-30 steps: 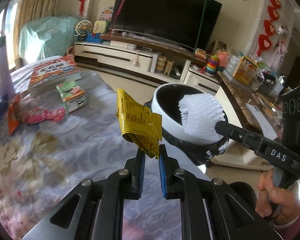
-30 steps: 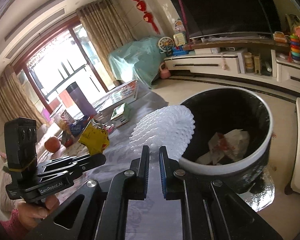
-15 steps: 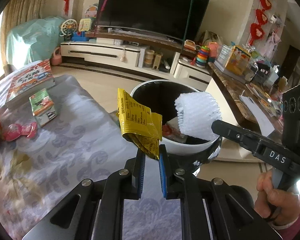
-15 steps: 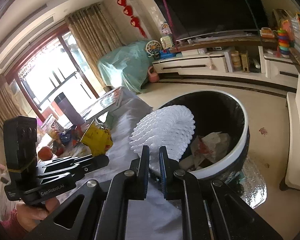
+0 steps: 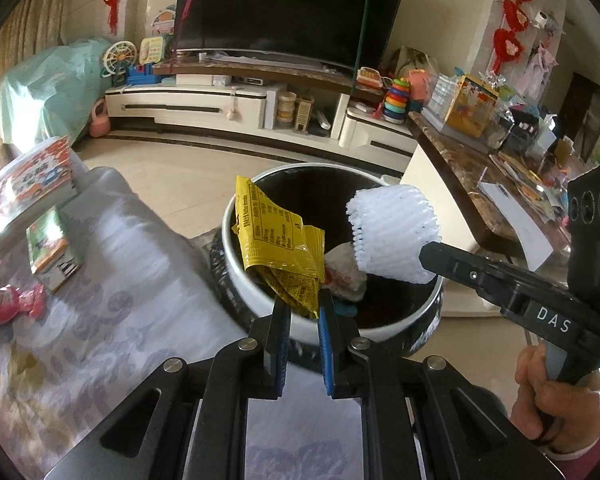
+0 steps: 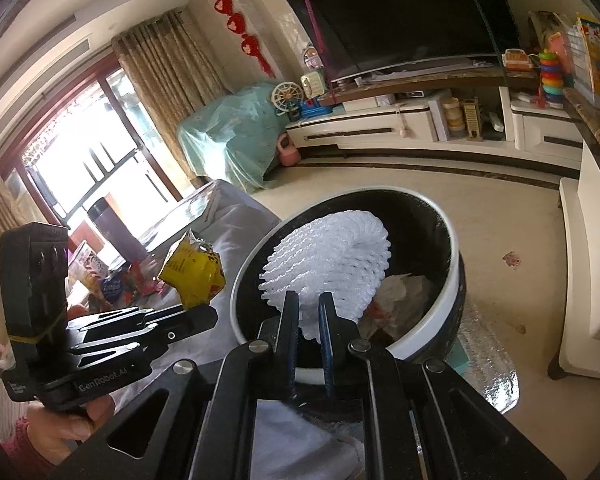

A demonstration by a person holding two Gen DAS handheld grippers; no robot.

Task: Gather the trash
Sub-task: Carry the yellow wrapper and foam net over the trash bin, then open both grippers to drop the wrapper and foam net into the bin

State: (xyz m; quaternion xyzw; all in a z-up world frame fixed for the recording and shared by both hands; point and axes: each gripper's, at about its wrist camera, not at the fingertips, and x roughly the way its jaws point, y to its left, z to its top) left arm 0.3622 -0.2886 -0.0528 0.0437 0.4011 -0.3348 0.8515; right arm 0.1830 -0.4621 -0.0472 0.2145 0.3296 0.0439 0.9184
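Note:
My left gripper (image 5: 303,303) is shut on a crumpled yellow snack wrapper (image 5: 278,242), held over the near rim of the round black bin with a white rim (image 5: 260,292). My right gripper (image 6: 309,304) is shut on a white foam fruit net (image 6: 332,256), which hangs above the bin's opening (image 6: 420,216). Crumpled white paper trash (image 6: 400,292) lies inside the bin. In the left wrist view the foam net (image 5: 392,232) and the right gripper (image 5: 424,254) come in from the right. The right wrist view shows the left gripper (image 6: 208,312) with the yellow wrapper (image 6: 194,270) at the left.
A table with a grey patterned cloth (image 5: 100,320) holds a pink wrapper (image 5: 16,304), a green-and-white box (image 5: 52,248) and a book (image 5: 36,180). The bin stands on the floor beside the table's end. A TV unit (image 5: 228,108) and a marble-topped counter (image 5: 460,160) lie beyond.
Both grippers have carried their loads toward the bin. The yellow wrapper now overlaps the bin's near rim, and the foam net hangs over its opening. Both grips are unchanged.

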